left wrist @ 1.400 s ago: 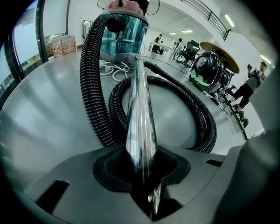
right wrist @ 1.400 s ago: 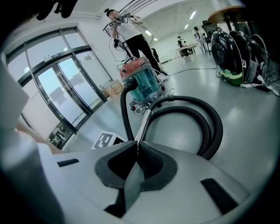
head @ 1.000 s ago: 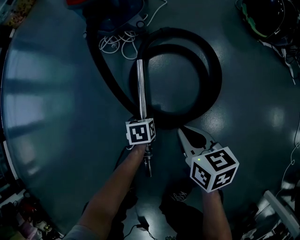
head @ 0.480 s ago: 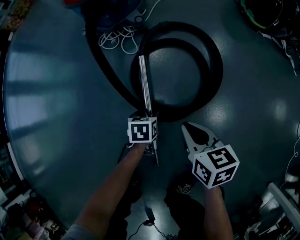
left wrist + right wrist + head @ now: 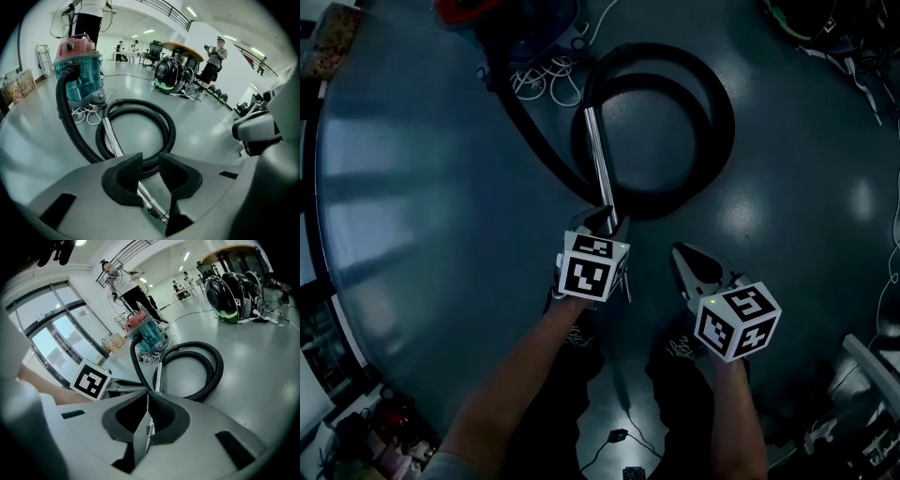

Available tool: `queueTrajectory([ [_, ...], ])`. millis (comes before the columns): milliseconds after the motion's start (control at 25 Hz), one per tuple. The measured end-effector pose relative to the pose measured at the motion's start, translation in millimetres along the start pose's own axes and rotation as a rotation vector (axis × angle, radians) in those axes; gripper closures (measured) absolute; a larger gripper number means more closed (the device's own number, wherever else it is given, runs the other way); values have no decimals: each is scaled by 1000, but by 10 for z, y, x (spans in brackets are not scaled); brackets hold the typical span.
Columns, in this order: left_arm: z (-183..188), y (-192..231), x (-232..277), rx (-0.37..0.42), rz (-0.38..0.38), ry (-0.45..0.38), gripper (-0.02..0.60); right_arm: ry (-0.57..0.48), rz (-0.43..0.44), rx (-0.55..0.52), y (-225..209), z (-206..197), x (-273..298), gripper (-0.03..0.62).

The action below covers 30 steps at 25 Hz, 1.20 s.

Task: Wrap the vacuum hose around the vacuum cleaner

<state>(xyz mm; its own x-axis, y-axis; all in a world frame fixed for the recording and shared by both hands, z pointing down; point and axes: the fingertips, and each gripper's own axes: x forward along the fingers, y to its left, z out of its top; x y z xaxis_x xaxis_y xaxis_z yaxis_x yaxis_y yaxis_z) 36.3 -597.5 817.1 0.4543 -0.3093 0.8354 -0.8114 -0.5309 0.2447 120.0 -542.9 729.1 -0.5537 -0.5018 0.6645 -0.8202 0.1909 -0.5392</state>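
Note:
The vacuum cleaner, a teal tank with a red top, stands on the floor at the far left. Its black ribbed hose lies in a loop and ends in a metal tube. My left gripper is raised off the floor. Its jaws have just been closing, and the tube runs between the pads, gripped. The tube's near end sticks out behind the jaws. My right gripper hangs to the right of the tube, shut and empty.
A white cord lies coiled beside the vacuum. Black bags and cables are heaped at the far right under a round table, with a person beside it. A thin cable trails near my feet.
My left gripper has risen toward the camera and rolled, and the tube's near end has come up and swung with it. The right gripper shifted slightly up.

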Motion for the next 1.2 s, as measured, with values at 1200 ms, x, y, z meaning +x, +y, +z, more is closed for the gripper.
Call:
queueTrajectory([
  [1200,1878,-1643,-4135,167,-181,-335,575,-274,119,-149,2582,1820,-2581,580],
])
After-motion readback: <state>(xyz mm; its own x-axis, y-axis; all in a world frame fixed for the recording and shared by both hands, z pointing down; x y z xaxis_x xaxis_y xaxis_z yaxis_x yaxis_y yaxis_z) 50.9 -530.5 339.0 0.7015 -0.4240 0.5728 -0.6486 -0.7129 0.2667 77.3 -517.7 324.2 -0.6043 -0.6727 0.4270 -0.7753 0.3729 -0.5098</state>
